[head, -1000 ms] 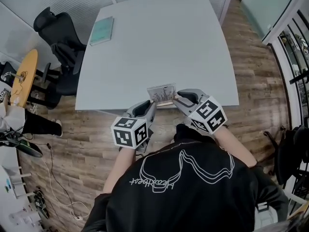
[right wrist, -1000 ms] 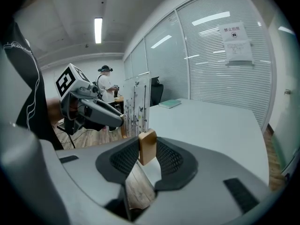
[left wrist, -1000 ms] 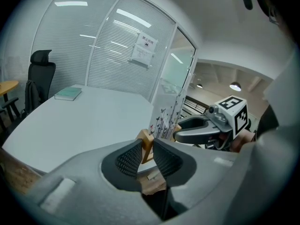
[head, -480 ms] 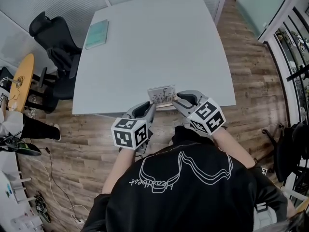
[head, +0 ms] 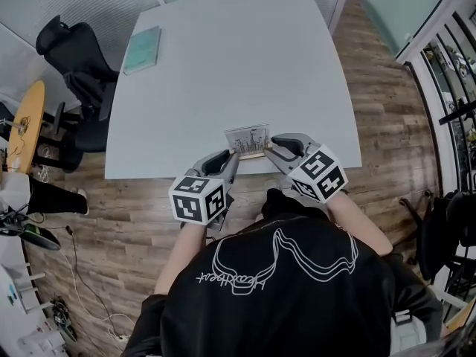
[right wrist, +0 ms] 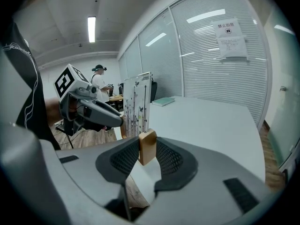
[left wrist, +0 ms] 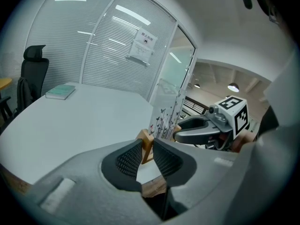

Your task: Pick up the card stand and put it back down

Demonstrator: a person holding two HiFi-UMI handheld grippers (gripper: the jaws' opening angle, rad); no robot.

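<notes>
We are standing at the near edge of a pale grey table (head: pixel 223 73) in an office with a wood-plank floor and glass walls lined with blinds. The card stand (head: pixel 248 140) is sitting right at the middle of the tabletop's near edge, its printed card upright in a wooden base (right wrist: pixel 147 146). We are holding it from both ends. The left gripper (head: pixel 233 158) is closing its ribbed pads on the left end of the base, and the right gripper (head: pixel 271 152) is clamping the right end the same way, so both pairs of jaws are partly apart with wood pressed between them. We cannot tell whether the base is resting on the tabletop or hanging just above it. A teal book (head: pixel 142 49) is lying near the far left corner of the tabletop, well apart from the stand. A black office chair (head: pixel 74 58) is standing off the table's left edge.
</notes>
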